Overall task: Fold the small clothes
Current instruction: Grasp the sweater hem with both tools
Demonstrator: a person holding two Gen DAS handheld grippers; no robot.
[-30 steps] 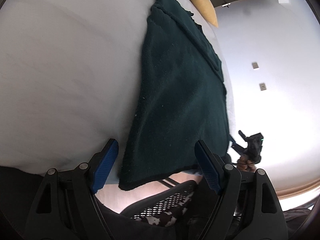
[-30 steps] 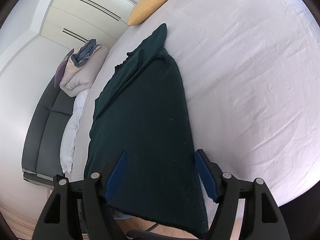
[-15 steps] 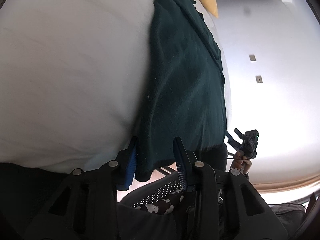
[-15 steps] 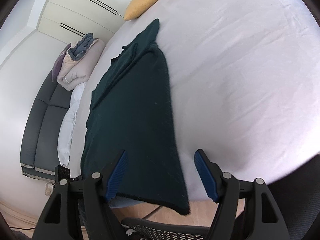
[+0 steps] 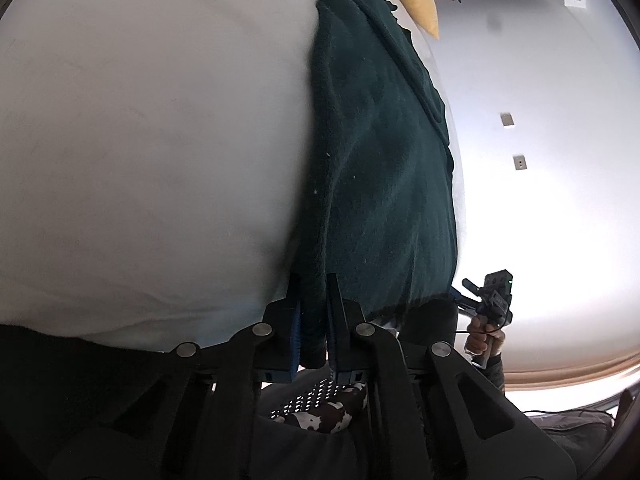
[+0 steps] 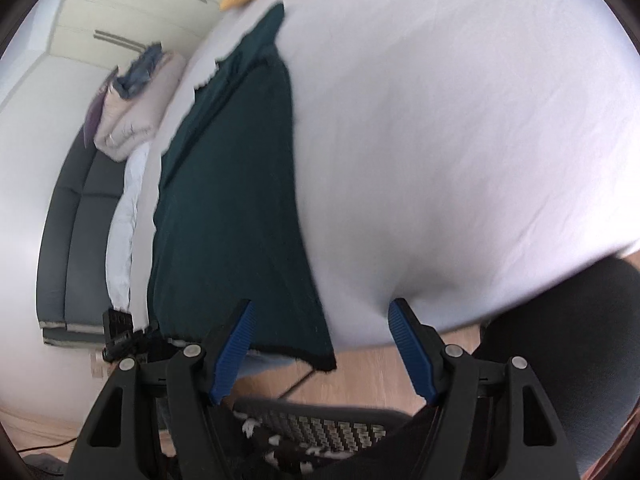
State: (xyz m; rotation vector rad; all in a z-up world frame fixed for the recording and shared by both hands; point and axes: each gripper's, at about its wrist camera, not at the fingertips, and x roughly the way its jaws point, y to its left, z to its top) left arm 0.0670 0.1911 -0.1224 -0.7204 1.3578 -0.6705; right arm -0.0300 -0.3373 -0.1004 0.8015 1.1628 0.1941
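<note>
The left tongs have just narrowed onto the near hem of the dark green knitted garment on the white-sheeted bed, while the right tongs gape wide by its other near corner, so the fold seems half-gripped.

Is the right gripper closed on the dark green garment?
No, the right gripper is open, and the dark green garment hem corner lies between its apart fingers, ungripped.

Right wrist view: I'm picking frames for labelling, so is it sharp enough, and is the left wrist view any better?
Right wrist view: motion-smeared, the bed sheet and dark green garment edges soft. Left wrist view: sharper on the garment, but the wall at right is blown out by glare; fisheye bends both.
</note>
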